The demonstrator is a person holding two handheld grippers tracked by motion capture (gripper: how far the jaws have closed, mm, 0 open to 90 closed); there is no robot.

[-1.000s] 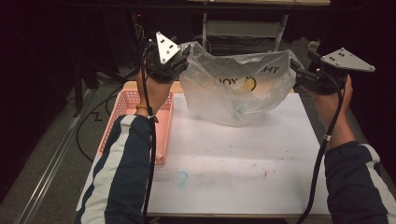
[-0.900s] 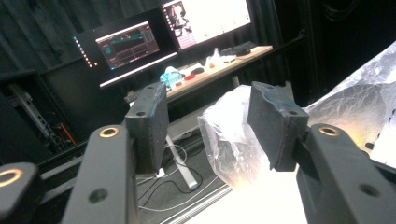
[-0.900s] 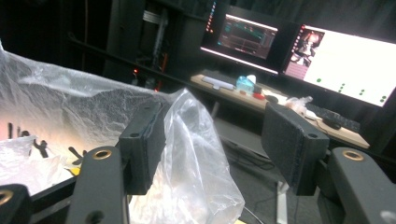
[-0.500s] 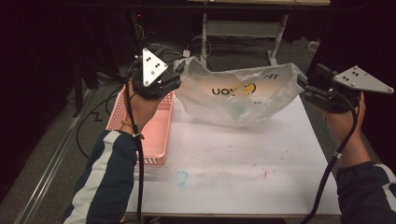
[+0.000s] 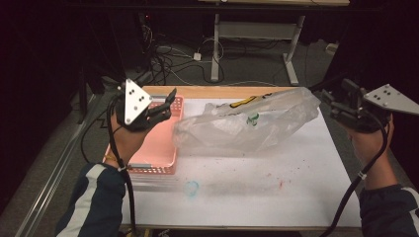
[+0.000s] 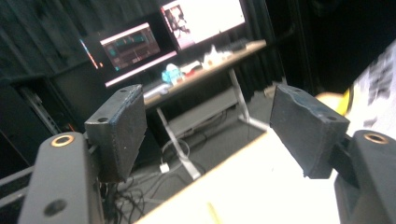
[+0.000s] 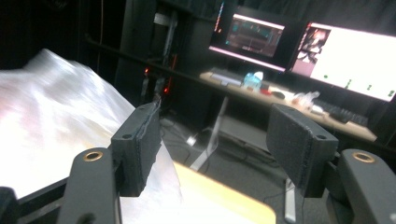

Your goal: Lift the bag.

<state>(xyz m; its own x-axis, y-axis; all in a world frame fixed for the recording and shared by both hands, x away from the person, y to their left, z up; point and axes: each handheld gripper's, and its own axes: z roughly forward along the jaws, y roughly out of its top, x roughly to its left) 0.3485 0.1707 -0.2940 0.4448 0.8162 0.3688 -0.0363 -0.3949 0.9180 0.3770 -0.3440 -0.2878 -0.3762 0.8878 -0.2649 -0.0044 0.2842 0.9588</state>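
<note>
Nearest in the high view, the white table carries a small teal smudge at about 7 o'clock from its middle, and faint red specks toward 4 o'clock.

Farther in, the clear plastic bag lies slumped on the table at roughly 12 o'clock from the middle, its printed side up, its near-left corner just beside the pink basket at 9 o'clock. Something pale green shows through the film; what it is cannot be told.

The left gripper hangs over the basket at 10 o'clock. Its jaws have just been opening and stand wide, with nothing between them; the left gripper view shows bare air and the table edge between the pads. The right gripper sits at 2 o'clock, off the bag's far-right end. Its jaws have also been opening and stand wide, empty, the bag's film lying just outside its left pad.

The risk, as I judge it: the bag is loose and crumpled, so its mouth may fall shut or fold under, leaving no clean edge to pinch again. The film is slippery and thin; a shallow bite could slip off, and a pull from one side alone could drag the bag over the table's far edge at 12 o'clock, or snag it on the basket's rim.
</note>
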